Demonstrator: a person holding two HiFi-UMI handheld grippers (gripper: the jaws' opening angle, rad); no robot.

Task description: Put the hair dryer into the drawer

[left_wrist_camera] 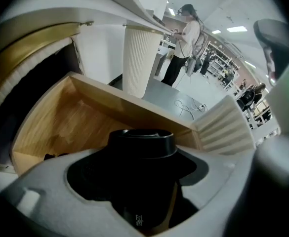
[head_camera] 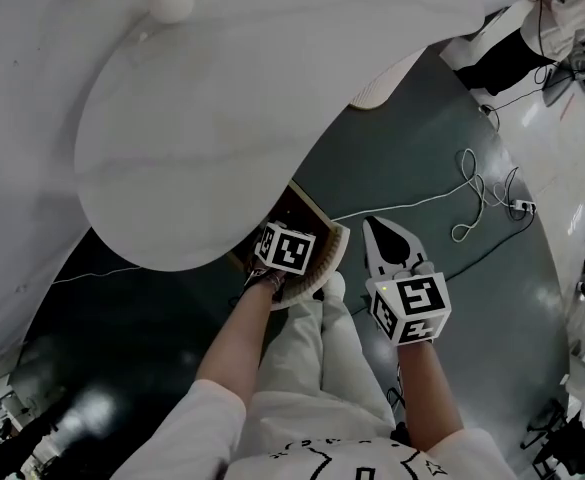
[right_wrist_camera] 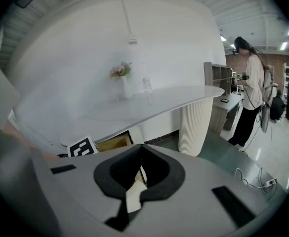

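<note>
Jaws of the left gripper [left_wrist_camera: 143, 135] clamp a glossy black, round-nozzled hair dryer [left_wrist_camera: 140, 179].

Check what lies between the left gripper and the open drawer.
The black hair dryer, gripped in the left gripper's jaws; the open wooden drawer lies right beyond it. The left gripper view shows this.

White table [right_wrist_camera: 149, 105] — flower vase [right_wrist_camera: 125, 85] on it; floor [head_camera: 412, 128] w/ white cable [head_camera: 402, 206].
</note>
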